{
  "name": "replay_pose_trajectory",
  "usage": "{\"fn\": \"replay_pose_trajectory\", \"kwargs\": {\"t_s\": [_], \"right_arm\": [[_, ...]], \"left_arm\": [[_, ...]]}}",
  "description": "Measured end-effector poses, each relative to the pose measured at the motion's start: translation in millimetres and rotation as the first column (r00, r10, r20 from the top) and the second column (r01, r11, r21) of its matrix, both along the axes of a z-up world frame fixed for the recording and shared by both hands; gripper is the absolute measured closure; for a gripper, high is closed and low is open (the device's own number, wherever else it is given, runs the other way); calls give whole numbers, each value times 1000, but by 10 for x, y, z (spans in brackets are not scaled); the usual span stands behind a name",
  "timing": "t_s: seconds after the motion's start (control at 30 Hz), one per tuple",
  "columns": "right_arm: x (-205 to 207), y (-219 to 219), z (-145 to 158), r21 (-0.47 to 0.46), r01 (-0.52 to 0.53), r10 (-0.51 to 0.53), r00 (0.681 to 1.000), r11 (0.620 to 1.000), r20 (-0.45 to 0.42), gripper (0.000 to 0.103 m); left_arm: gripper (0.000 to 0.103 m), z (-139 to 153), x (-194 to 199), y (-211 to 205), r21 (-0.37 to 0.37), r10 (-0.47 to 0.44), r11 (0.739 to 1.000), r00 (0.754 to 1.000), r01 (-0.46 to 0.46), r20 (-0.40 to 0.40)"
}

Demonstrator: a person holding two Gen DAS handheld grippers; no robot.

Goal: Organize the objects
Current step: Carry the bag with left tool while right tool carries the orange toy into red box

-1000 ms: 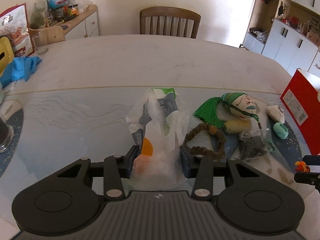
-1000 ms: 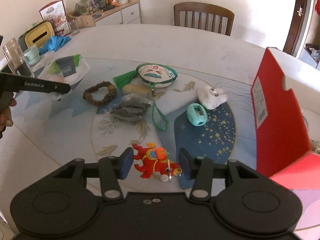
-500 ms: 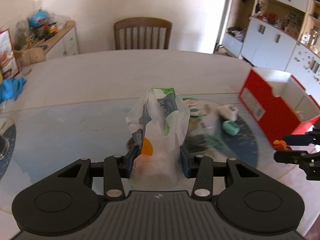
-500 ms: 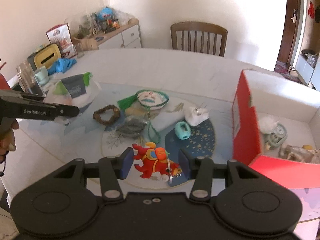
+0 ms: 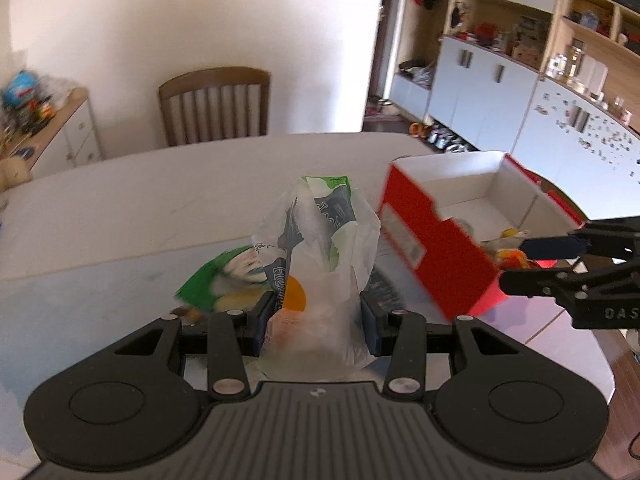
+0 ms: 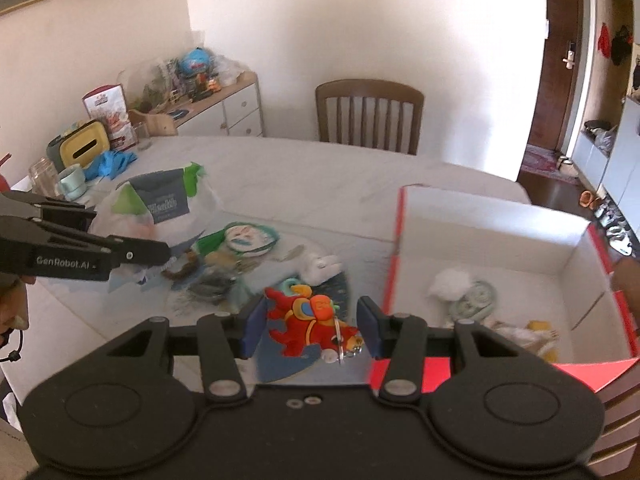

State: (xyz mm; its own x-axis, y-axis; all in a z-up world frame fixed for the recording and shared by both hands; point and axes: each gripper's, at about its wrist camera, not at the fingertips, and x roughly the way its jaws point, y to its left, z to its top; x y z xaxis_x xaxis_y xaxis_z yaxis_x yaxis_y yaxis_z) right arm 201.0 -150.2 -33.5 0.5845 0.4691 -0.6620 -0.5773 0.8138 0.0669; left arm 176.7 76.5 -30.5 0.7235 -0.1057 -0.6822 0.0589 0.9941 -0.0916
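1. The left gripper [image 5: 316, 320] is clenched low on a plastic bag [image 5: 320, 256], which stands up between the pads, clear of the table [image 5: 160, 200]. It looks light, soft and crinkly (the film could slide), so the bunched lower part seems the right place to pinch.
2. The right gripper [image 6: 310, 328] grasps a red rubbery keychain figure [image 6: 308, 320] by its sides. I'd judge it light and bendy, and its dangling ring might swing.
3. The red box [image 6: 492, 216] sits open at the right, a few small items already inside.
4. Compared with a second ago, both grippers have lifted and swung toward the box: it now fills far more of each view, and the mask charm [image 6: 248, 238] and bead bracelet [image 6: 180, 270] have dropped behind on the mat.
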Motion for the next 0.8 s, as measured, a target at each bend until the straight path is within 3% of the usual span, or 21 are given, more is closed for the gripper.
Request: {"fn": "replay_pose_trajectory", "kwargs": {"t_s": [0.4,0.8], "right_arm": [[327,-628,71,-11,44,-44,998,999,43,55],[812,-1274,-19,-14,117,-117,993,993,30,55]], "left_arm": [[60,121,453,-847,22,-110,994,994,109,16],[60,81,993,-1564,61,-184,981,983,185,-15]]}}
